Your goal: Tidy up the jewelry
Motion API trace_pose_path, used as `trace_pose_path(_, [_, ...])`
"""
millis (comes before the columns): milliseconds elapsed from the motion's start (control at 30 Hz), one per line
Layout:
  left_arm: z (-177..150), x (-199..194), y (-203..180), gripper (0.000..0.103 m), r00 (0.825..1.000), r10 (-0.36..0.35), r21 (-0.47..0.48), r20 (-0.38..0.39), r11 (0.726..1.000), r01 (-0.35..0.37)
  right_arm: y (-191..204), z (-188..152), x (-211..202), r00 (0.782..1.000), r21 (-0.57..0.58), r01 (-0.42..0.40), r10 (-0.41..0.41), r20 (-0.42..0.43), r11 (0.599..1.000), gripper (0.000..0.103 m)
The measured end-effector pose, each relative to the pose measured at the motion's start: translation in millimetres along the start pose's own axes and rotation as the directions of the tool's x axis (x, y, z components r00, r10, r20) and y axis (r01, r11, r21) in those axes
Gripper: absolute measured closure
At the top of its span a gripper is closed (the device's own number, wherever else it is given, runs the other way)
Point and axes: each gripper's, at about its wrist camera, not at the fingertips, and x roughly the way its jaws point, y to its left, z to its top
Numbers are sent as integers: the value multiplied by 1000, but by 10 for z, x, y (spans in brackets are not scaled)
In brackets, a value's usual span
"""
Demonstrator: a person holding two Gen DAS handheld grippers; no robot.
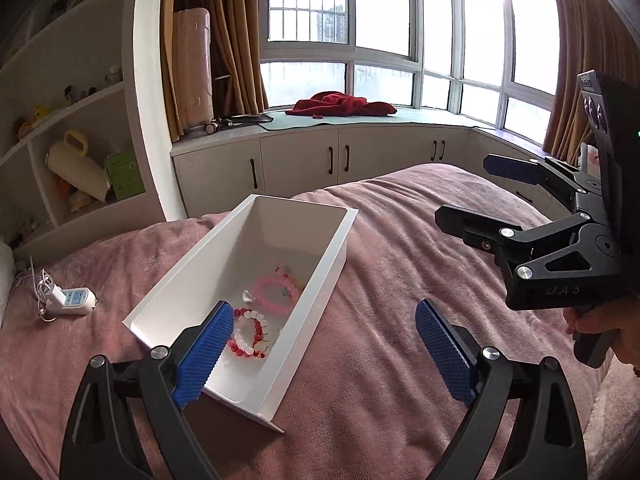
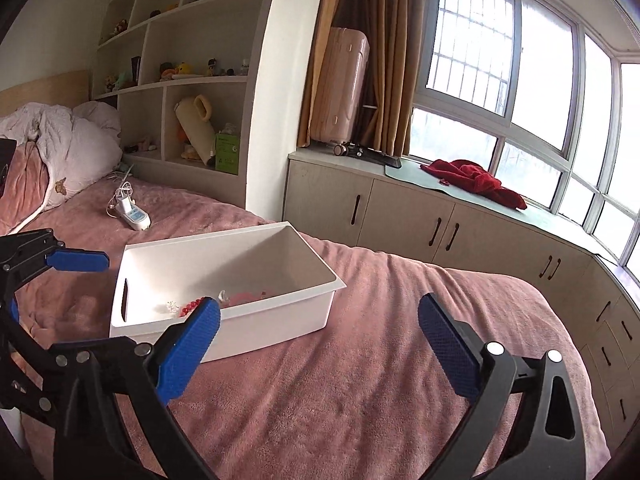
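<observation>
A white rectangular bin [image 1: 320, 264] stands on the pink bedspread; it also shows in the right wrist view [image 2: 280, 320]. Inside lie a pink bead bracelet [image 1: 266, 304], a red-and-white bead bracelet [image 1: 260, 330] and small clear pieces. In the right wrist view only red beads [image 2: 192, 305] and a pink edge show over the rim. My left gripper [image 1: 324, 354] is open and empty, just above the bin's near end. My right gripper [image 2: 318, 344] is open and empty, beside the bin to its right; it also shows in the left wrist view [image 1: 464, 192].
A white charger with a tangled cable [image 1: 70, 300] lies on the bed left of the bin. Shelves with toys [image 2: 180, 80], a pink suitcase [image 2: 340, 92], low cabinets [image 1: 320, 156] and a red cloth [image 1: 340, 104] on the window seat stand beyond the bed. Pillows [image 2: 60, 148] lie at the headboard.
</observation>
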Motion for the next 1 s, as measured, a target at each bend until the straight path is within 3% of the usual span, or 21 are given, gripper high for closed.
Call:
trace_pose_path(100, [-152, -114, -24, 9, 996, 72, -8, 46, 997, -72, 99, -187, -115, 1000, 10, 3, -3, 14, 1000, 5])
trace_pose_path(200, [-367, -187, 40, 8, 988, 129, -81, 82, 989, -123, 187, -345, -161, 1000, 5, -10, 10, 9, 1000, 5])
trace_pose_path(367, [-550, -66, 79, 8, 986, 162, -57, 38, 986, -160, 293, -566, -115, 1000, 1, -26, 26, 10, 1000, 5])
trace_pose_path(600, [-622, 24, 22, 8, 984, 158, -39, 88, 987, -155, 256, -797, 14, 999, 86, -48, 47, 13, 995, 5])
trace_pose_path(1000, [-724, 154, 66, 8, 989, 143, -90, 33, 986, -140, 272, -857, 33, 998, 77, -64, 63, 23, 995, 5])
